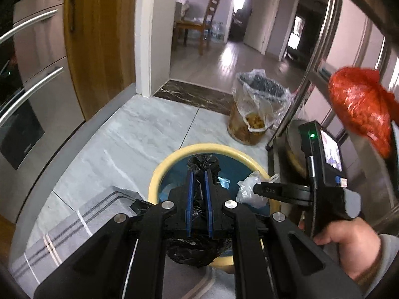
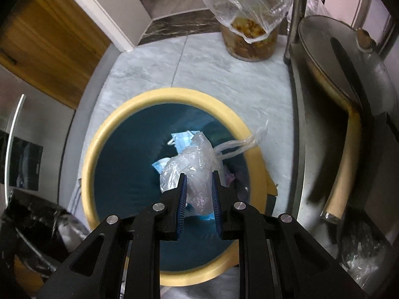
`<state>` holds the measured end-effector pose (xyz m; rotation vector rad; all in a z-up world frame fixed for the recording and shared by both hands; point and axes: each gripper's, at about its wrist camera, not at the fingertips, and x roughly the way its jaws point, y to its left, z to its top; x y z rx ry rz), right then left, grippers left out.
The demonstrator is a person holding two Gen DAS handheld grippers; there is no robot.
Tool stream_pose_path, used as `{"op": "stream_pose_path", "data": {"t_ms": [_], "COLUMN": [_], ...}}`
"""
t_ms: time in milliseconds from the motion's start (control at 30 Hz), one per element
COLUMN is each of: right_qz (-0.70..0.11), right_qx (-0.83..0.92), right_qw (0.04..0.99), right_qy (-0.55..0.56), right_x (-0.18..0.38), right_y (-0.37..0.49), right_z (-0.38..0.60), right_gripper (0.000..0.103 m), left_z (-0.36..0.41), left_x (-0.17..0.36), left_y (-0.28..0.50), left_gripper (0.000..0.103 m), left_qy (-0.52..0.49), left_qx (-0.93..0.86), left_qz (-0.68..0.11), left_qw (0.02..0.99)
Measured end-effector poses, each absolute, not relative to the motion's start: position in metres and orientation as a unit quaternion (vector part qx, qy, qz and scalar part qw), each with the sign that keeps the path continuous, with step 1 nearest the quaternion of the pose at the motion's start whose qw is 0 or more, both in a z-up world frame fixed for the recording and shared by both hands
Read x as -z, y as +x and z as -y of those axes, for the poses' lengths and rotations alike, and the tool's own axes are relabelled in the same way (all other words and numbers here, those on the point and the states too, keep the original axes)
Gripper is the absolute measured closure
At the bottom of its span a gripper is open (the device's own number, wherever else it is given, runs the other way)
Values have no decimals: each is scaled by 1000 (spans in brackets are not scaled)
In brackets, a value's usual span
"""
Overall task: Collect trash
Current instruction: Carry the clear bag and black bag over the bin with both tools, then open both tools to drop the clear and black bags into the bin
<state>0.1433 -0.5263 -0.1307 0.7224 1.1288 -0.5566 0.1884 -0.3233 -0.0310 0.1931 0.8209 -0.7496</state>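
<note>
**Two bags held over the bin**

The clear bag (image 2: 197, 172) sat pinched between the blue pads (image 2: 181, 199) of the right gripper (image 2: 198, 194), crumpled, its loop handles trailing out over the yellow rim; it hung above the mouth of the bin (image 2: 104, 149), whose inside showed dark teal; below it in the bin lay a blue face mask (image 2: 183, 140). From the left wrist view the same clear bag (image 1: 249, 189) showed at the tip of the right gripper (image 1: 259, 189), which a hand (image 1: 346, 246) held by its grip at the bin's (image 1: 199, 148) right edge.

The black bag (image 1: 203, 164) was clamped in the left gripper (image 1: 199, 191), the jaws nearly together on the thin plastic; part of it bunched above the fingertips and part sagged below the fingers, all over the near side of the bin.

The bin stood on a pale marble floor (image 1: 129, 134); a striped grey cloth (image 1: 74, 226) lay just beside it at the lower left. Farther off, near a steel rack post (image 2: 296, 12), stood a tub (image 2: 249, 39) lined with clear plastic and holding yellowish food waste. On the rack's low shelf rested a lidded pan (image 2: 349, 57). A red net bag (image 1: 361, 107) hung at the right of the left view; an oven (image 1: 22, 114) and a wooden door (image 1: 99, 42) filled the left.
</note>
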Motion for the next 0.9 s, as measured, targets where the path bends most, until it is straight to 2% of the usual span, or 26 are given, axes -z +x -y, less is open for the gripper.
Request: {"op": "stream_pose_path", "data": {"t_ms": [333, 533, 667, 833, 900], "right_qz": [-524, -522, -516, -508, -506], "right_qx": [258, 262, 249, 233, 234], "right_qw": [745, 745, 753, 767, 769], "right_qy": [323, 322, 324, 314, 312], "right_x": [139, 139, 137, 130, 128], "right_y": [151, 151, 153, 157, 157], "right_z": [528, 529, 526, 520, 519], "right_gripper": [82, 82, 77, 36, 28], "left_z": [343, 340, 330, 312, 302], "left_x": [34, 38, 41, 40, 39], "left_y": [199, 201, 202, 200, 199], "left_gripper": [94, 80, 72, 62, 54], "left_qy": [109, 111, 102, 99, 93], "left_qx": [370, 362, 352, 338, 329], "left_qz": [-375, -377, -386, -386, -388], "left_qw": [843, 846, 847, 853, 856]}}
